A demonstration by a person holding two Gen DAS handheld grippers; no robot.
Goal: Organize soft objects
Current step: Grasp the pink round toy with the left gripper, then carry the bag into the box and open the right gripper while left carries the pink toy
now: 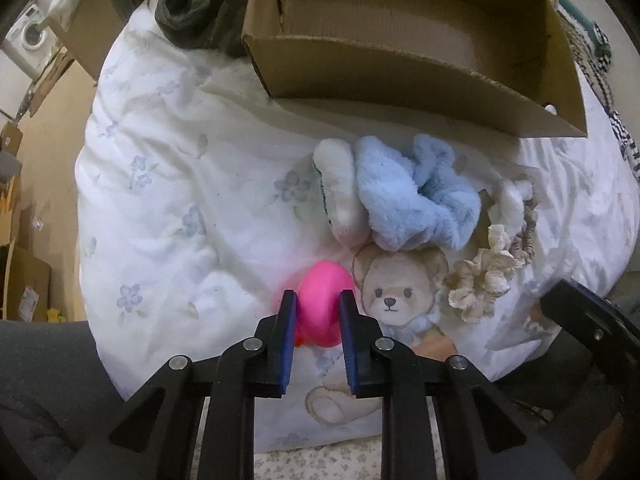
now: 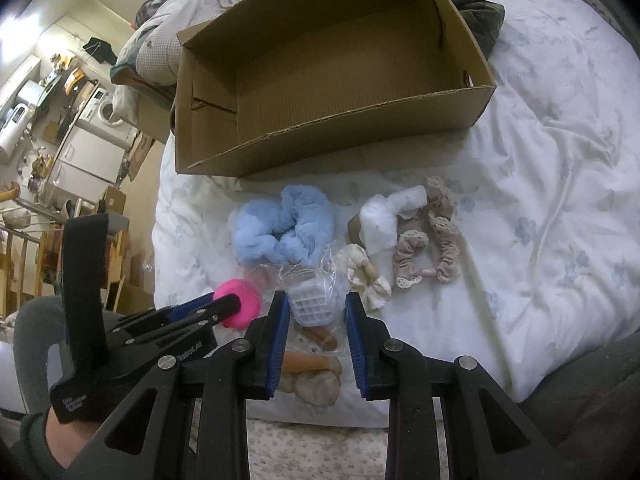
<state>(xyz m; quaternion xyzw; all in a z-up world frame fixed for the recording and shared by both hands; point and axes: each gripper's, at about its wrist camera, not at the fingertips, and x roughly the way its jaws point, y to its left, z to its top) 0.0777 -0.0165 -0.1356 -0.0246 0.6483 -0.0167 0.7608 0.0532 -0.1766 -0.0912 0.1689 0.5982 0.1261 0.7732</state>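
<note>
Left wrist view: left gripper [image 1: 318, 300] points down at the bed, its blue pads clamped on either side of a pink squishy ball [image 1: 322, 304] that rests on the duvet [image 1: 168, 184].
Grip rationale: pads sit on the ball's flanks near its widest part, which likely gives a firm hold on something that yields; judged ready to lift.
Right wrist view: right gripper [image 2: 318, 300] hangs above the bed's near edge, jaws partly apart; a clear plastic bag [image 2: 312, 280] with a white gridded piece inside [image 2: 311, 304] shows between the pads. Whether the pads press on it cannot be told.
Cardboard box [image 2: 320, 80]: open-topped, nothing visible inside, set on the duvet beyond the items; judged the destination, placed within easy reach of both hands.
Blue plush scrunchie [image 2: 280, 232]: fluffy, lying between box and ball.
White plush piece [image 1: 340, 196]: touching the blue scrunchie's side.
Cream ruffled scrunchie [image 1: 480, 280]: beside the bear print on the duvet.
Beige lace-edged scrunchie [image 2: 424, 256]: lying just beside a white fluffy item [image 2: 388, 216].
Layout rationale: items are gathered in a loose row in front of the box, likely for one-by-one transfer.
Task progress: judged early; no item in the box yet.
Writing: small white lettering on the left gripper's body in the right wrist view, too small to read; no legible brand elsewhere.
</note>
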